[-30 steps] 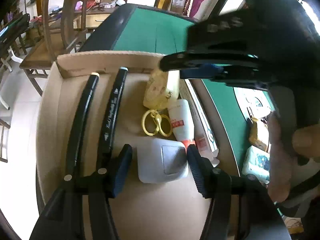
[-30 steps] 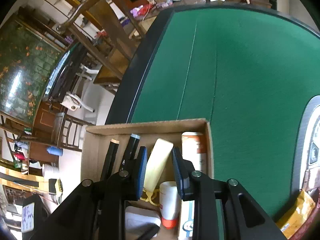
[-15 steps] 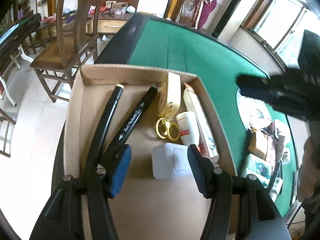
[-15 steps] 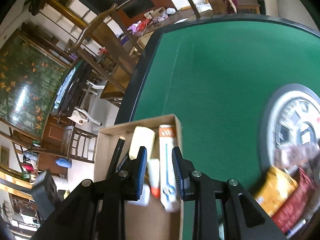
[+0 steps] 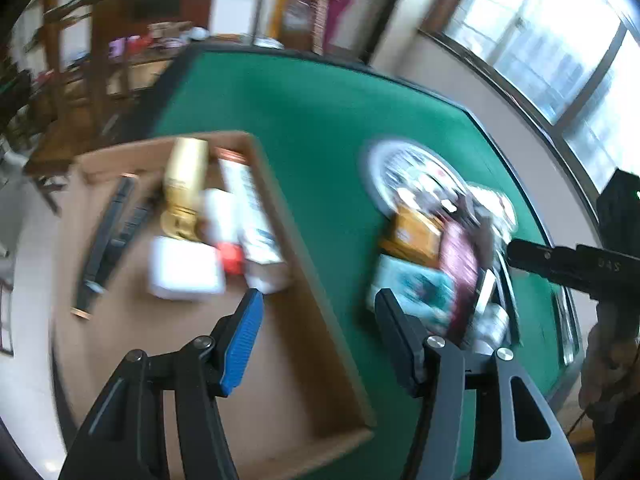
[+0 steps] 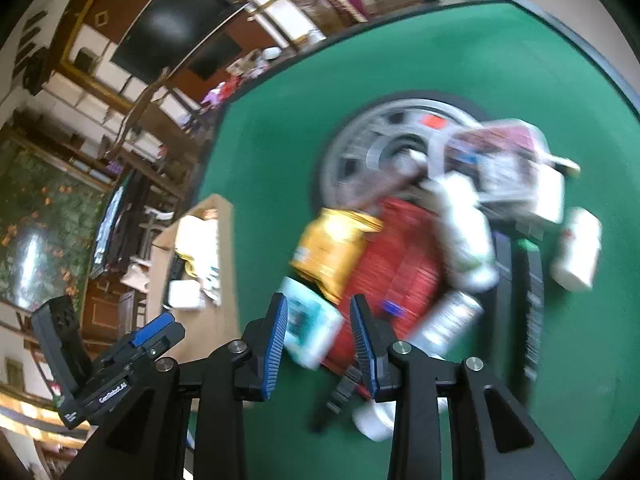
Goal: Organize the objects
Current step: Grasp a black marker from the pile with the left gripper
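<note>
Both views blurred. Left hand-held gripper [image 5: 318, 312] agape, empty; right hand-held gripper [image 6: 318, 320] just opening, empty; pile [image 6: 404, 248] indistinct.

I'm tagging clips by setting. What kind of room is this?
Most likely a home living or games room: a green felt table with a round centre console, probably a mahjong table, wooden chairs, and a dark wall-mounted screen.

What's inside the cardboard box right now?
In the cardboard box: two black markers, a yellow pouch, a white case, a red-capped bottle and a tube. Blur hides anything beneath them.
</note>
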